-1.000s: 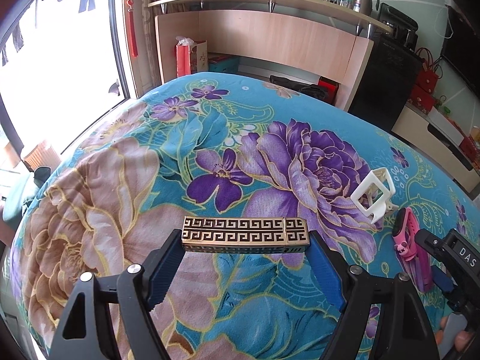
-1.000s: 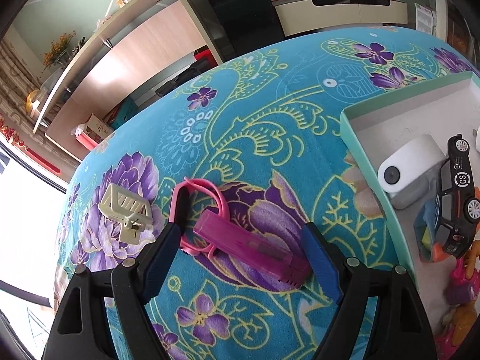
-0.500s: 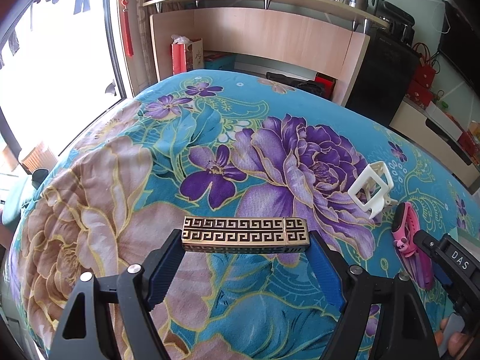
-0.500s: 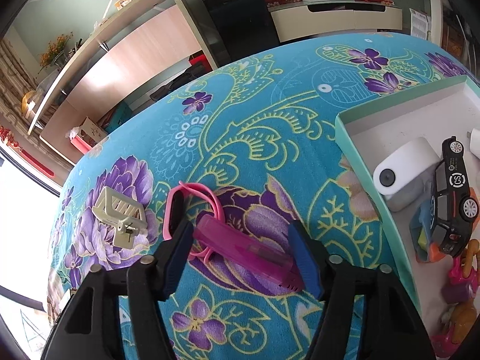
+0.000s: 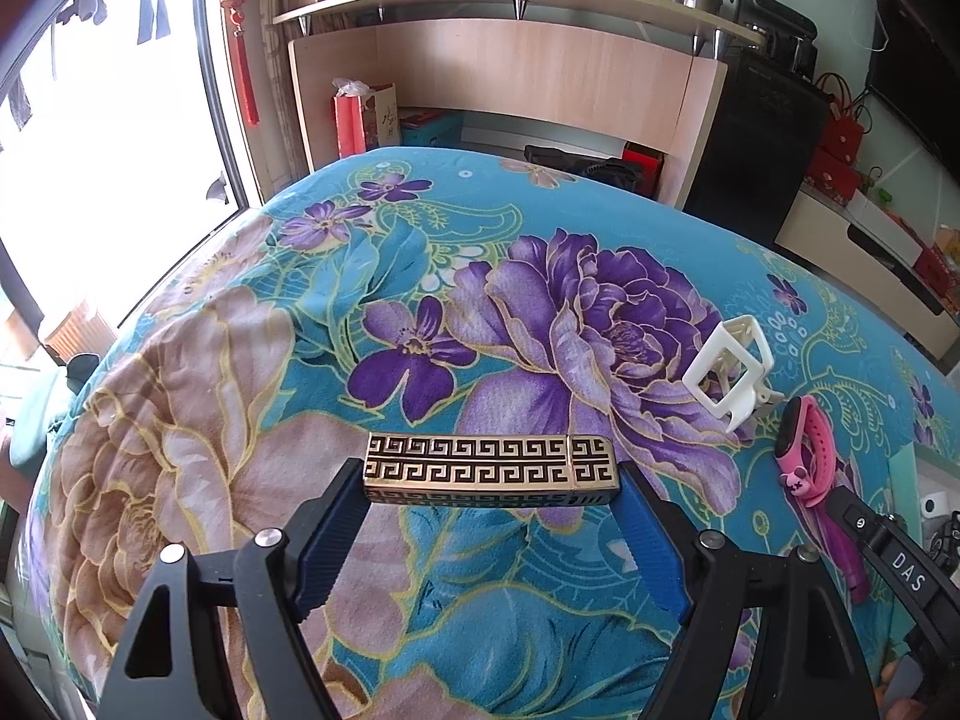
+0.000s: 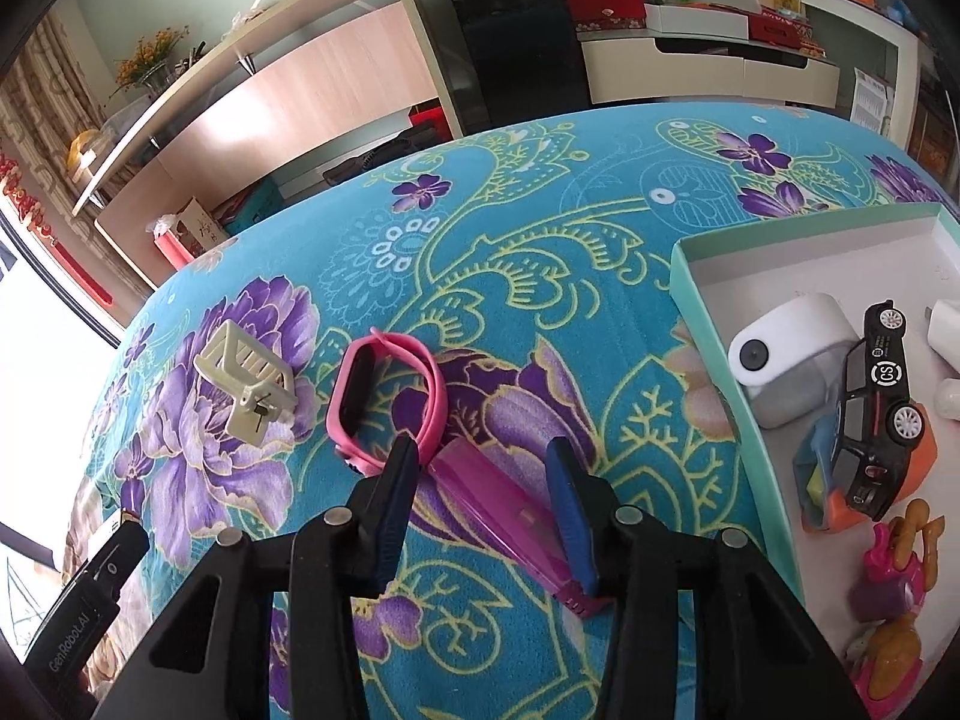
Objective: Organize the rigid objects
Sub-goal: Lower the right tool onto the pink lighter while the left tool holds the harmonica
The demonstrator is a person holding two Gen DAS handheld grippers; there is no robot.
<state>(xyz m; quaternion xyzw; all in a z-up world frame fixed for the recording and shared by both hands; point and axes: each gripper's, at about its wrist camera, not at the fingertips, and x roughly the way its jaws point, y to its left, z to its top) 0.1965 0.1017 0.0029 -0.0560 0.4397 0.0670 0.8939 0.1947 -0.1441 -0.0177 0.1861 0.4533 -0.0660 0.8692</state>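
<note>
My left gripper (image 5: 489, 477) is shut on a long gold box with a black key pattern (image 5: 489, 471), held end to end above the flowered bedspread. My right gripper (image 6: 483, 459) has closed in around a translucent magenta case (image 6: 498, 507) lying on the bedspread; its fingers touch or nearly touch the case's sides. A pink wristband (image 6: 384, 402) lies just beyond it and also shows in the left wrist view (image 5: 807, 441). A cream plastic clip (image 6: 246, 384) lies to its left; it also shows in the left wrist view (image 5: 732, 369).
A teal-rimmed tray (image 6: 708, 324) at the right holds a white camera (image 6: 786, 348), a black toy car (image 6: 882, 408) and several small toys. A wooden desk (image 5: 510, 78), a black cabinet (image 5: 762, 138) and a window stand beyond the bed.
My right gripper's fingers have narrowed from wide open to close around the magenta case and moved forward over it. My left gripper has kept the gold box and shifted slightly.
</note>
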